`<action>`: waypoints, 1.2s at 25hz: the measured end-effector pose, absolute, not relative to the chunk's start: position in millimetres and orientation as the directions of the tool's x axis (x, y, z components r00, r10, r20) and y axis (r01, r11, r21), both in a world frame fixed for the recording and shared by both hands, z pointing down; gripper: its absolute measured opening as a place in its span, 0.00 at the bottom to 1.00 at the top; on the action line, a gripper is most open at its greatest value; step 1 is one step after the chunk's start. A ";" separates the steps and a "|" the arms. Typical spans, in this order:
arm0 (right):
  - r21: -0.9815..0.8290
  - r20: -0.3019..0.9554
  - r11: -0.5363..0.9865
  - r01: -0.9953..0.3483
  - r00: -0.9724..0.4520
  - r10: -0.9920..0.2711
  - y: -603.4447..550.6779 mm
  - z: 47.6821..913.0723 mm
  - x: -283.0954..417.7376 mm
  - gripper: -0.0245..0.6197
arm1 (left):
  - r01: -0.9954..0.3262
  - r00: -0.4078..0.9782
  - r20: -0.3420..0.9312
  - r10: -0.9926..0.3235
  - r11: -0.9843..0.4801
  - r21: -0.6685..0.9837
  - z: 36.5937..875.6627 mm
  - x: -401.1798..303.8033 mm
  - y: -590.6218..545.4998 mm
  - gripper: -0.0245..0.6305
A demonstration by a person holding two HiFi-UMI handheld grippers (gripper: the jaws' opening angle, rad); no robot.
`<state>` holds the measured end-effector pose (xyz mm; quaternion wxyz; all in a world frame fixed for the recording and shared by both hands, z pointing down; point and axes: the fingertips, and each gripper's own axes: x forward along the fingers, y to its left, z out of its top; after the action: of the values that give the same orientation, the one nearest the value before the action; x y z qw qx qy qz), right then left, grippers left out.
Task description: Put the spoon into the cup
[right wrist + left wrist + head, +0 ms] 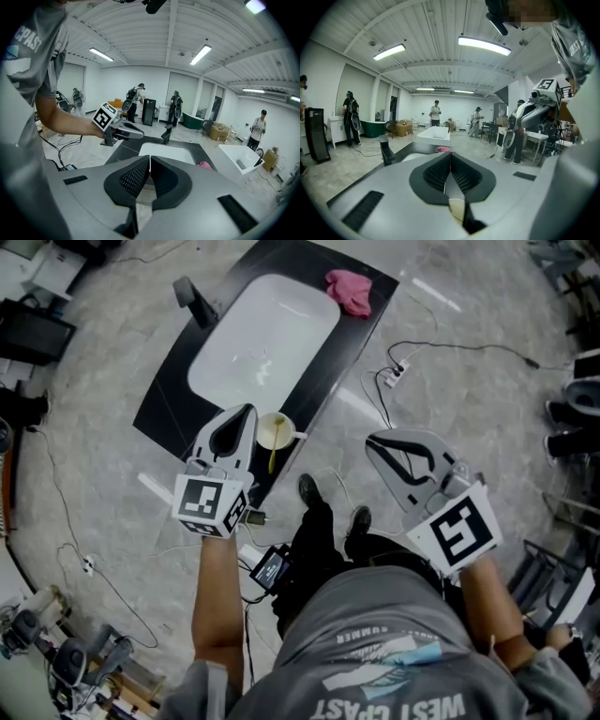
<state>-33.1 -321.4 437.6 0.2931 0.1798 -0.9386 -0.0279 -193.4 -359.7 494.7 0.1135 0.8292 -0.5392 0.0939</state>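
A pale yellow cup (273,430) with a white handle stands on the near edge of the black counter (173,390). A thin yellow spoon (272,461) pokes out over the cup's near rim, with its bowl end hidden inside. My left gripper (248,412) is shut and empty, its tip just left of the cup. In the left gripper view the cup (457,209) shows below the closed jaws of the left gripper (450,157). My right gripper (373,441) is shut and empty, off to the right over the floor. In its own view the right gripper (149,158) points at the sink.
A white sink basin (264,341) is set in the counter, with a black faucet (194,301) at its left and a pink cloth (350,291) at the far corner. Cables (398,371) lie on the floor. Several people (435,112) stand far off.
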 end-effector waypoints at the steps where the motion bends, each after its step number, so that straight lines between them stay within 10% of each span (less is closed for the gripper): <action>1: 0.164 0.534 0.933 -0.319 -0.767 -0.356 -319.8 434.0 -32.4 0.09 | -0.917 0.397 0.271 -0.877 -0.390 0.081 488.9 -193.4 -357.5 0.04; 30: 0.384 0.343 0.893 -0.234 -0.862 -0.373 -230.3 313.1 19.1 0.09 | -0.904 0.388 0.004 -0.922 -0.382 -0.193 262.9 -111.0 -216.3 0.04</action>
<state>19.1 -230.3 313.1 0.2087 0.1598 -0.9503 -0.1668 -111.0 -216.3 262.9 -0.0795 0.8293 -0.5503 0.0553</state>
